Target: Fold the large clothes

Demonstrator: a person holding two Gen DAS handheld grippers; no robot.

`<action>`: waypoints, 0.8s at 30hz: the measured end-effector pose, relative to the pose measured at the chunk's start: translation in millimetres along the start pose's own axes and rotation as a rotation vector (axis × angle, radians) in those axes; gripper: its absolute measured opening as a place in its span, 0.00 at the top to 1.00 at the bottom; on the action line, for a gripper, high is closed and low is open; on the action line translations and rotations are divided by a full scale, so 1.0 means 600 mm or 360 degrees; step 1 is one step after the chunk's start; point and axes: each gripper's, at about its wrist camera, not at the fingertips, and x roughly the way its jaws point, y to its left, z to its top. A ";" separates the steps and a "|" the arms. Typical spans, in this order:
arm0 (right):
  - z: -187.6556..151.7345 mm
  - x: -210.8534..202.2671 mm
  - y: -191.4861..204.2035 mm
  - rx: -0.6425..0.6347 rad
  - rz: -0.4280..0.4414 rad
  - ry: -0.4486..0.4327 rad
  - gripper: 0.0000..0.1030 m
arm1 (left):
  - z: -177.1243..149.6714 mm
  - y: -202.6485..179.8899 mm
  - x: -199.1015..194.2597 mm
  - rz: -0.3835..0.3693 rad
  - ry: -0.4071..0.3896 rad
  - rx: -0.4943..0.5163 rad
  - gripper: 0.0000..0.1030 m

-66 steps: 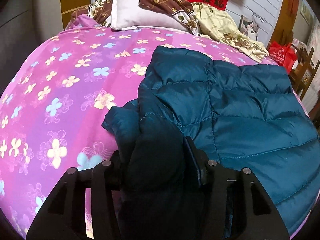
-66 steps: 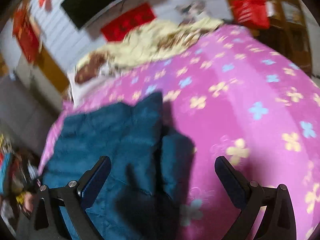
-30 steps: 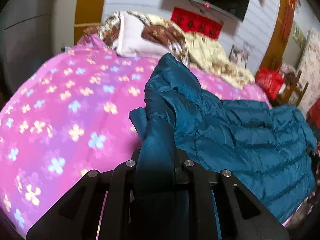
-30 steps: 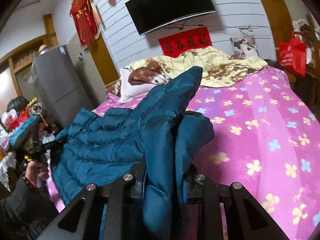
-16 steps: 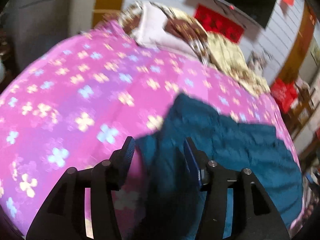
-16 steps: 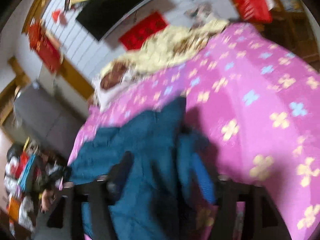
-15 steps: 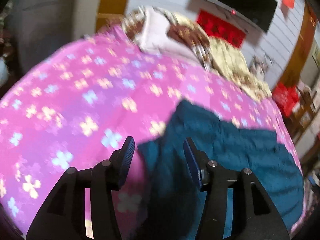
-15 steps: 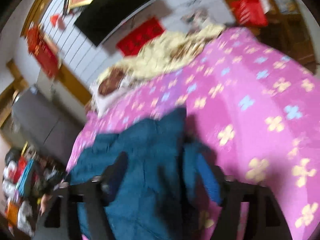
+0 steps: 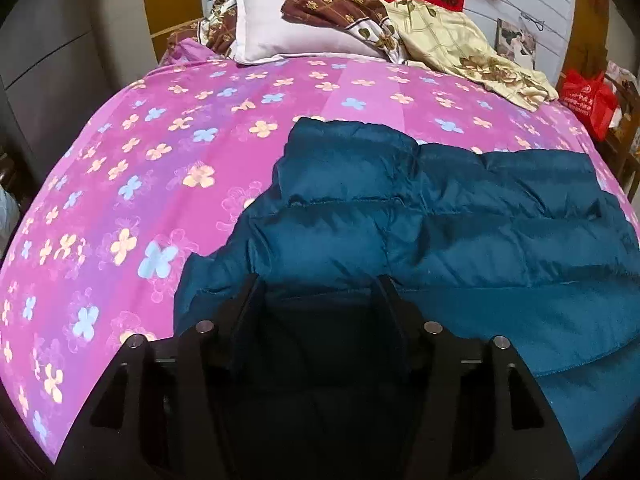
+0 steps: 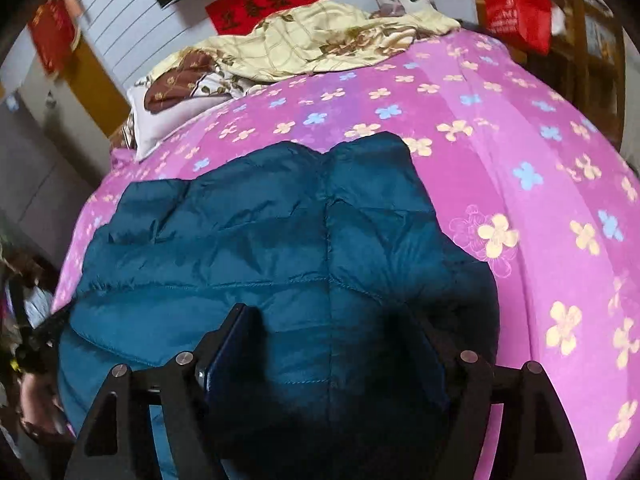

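A teal quilted down jacket point(image 9: 460, 220) lies spread on a pink flowered bedsheet point(image 9: 140, 160); it also fills the middle of the right wrist view point(image 10: 260, 240). My left gripper point(image 9: 320, 284) is open, its fingers point(image 9: 244, 304) apart just above the jacket's near left edge. My right gripper point(image 10: 332, 320) is open over the jacket's near right edge, its fingers point(image 10: 232, 336) wide apart. Neither holds fabric.
A white pillow point(image 9: 288, 36), a brown patterned cloth point(image 9: 332, 4) and a cream quilt point(image 9: 460, 44) lie at the bed's head. A red bag point(image 9: 588, 100) hangs beyond the right bed edge. A grey cabinet point(image 9: 48, 60) stands left of the bed.
One second ago both grippers were shut on jacket fabric and held it lifted. They have since opened, and the jacket now lies flat on the bed.
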 end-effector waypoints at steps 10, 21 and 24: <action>0.052 -0.018 0.110 -0.0158 0.0037 -0.0150 0.21 | -0.002 -0.013 0.007 0.0109 -0.0028 0.0021 0.36; 0.131 0.247 0.279 -0.0365 -0.0189 0.0392 0.09 | -0.005 0.001 0.008 0.0016 -0.0041 -0.0045 0.32; 0.130 0.256 0.289 -0.0440 -0.0268 0.0418 0.02 | 0.000 -0.001 0.015 0.0009 -0.0020 -0.0054 0.28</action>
